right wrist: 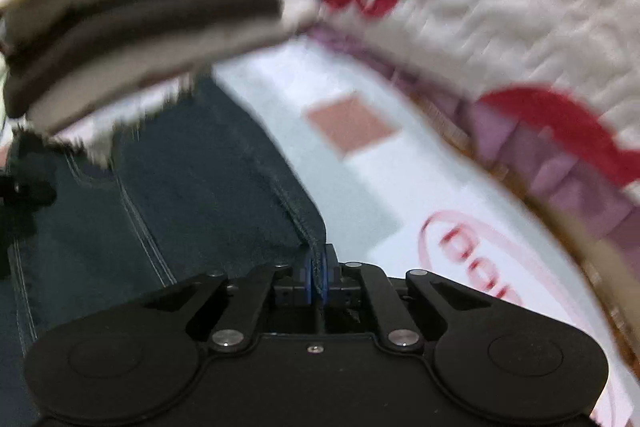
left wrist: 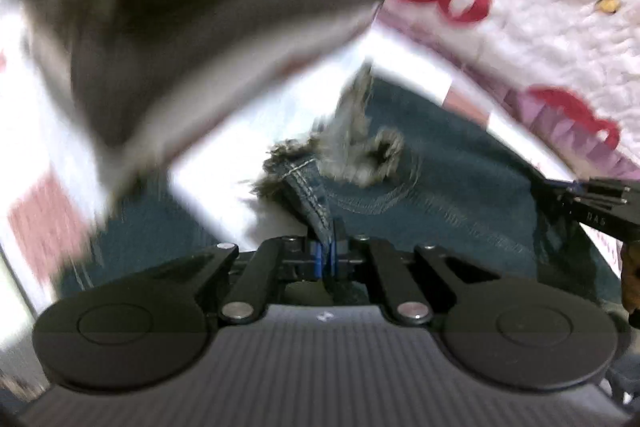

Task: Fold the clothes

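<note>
A pair of dark blue jeans (left wrist: 420,195) with a frayed grey hem (left wrist: 360,147) lies on a white patterned sheet. My left gripper (left wrist: 326,259) is shut on a stitched seam edge of the jeans. My right gripper (right wrist: 318,277) is shut on another seam edge of the same jeans (right wrist: 180,187). The right gripper's body shows at the right edge of the left wrist view (left wrist: 600,211). Both views are motion-blurred.
A blurred stack of folded grey and white clothes (left wrist: 200,19) sits at upper left, also in the right wrist view (right wrist: 140,15). A white quilt with red prints (left wrist: 540,7) lies to the right. The sheet (right wrist: 380,167) has pink squares and red lettering.
</note>
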Motion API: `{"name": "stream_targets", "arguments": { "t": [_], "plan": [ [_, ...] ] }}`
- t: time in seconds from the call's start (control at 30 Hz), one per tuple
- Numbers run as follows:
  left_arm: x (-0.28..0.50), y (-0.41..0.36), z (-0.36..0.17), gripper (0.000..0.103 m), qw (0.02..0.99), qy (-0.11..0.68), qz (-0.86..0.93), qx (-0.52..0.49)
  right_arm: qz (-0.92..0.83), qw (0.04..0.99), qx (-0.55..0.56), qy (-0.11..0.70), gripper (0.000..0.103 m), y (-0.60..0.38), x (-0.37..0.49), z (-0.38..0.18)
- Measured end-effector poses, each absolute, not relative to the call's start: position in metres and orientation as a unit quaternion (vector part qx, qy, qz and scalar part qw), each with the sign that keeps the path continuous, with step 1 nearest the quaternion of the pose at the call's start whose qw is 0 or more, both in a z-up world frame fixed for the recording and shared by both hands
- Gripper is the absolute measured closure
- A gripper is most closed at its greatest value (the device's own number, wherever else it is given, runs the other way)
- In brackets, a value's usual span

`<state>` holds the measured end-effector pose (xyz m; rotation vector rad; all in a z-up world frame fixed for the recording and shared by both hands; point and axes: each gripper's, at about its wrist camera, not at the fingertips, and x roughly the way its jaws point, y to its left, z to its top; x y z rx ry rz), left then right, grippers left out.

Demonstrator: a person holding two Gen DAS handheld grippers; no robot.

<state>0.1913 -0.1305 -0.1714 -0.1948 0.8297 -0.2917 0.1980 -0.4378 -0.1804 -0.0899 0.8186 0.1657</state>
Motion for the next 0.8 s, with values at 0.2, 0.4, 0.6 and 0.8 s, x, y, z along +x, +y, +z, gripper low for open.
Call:
{"name": "stream_targets", "arguments": {
  "t": [0.2,0.4,0.6,0.8],
  "plan": [
    [0.206,-0.148,-0.124,0.100,0.943,0.304,-0.130,-0.038,0.031,0.957,-0.009,0.288,0.095,-0.452,0.200,-0.131],
    [0.235,-0.152,-0.182,0.097,0.916,0.395,-0.064,-0.009,-0.081,0.950,0.108,0.280,0.061,-0.461,0.141,-0.102],
    [0.216,-0.132,-0.180,0.063,0.913,0.406,-0.020,-0.029,-0.152,0.912,0.183,0.333,0.057,-0.509,-0.058,-0.126],
    [0.167,-0.183,-0.153,0.046,0.887,0.427,-0.171,-0.036,-0.380,0.800,0.310,0.346,0.057,-0.582,-0.285,-0.156]
  ]
}}
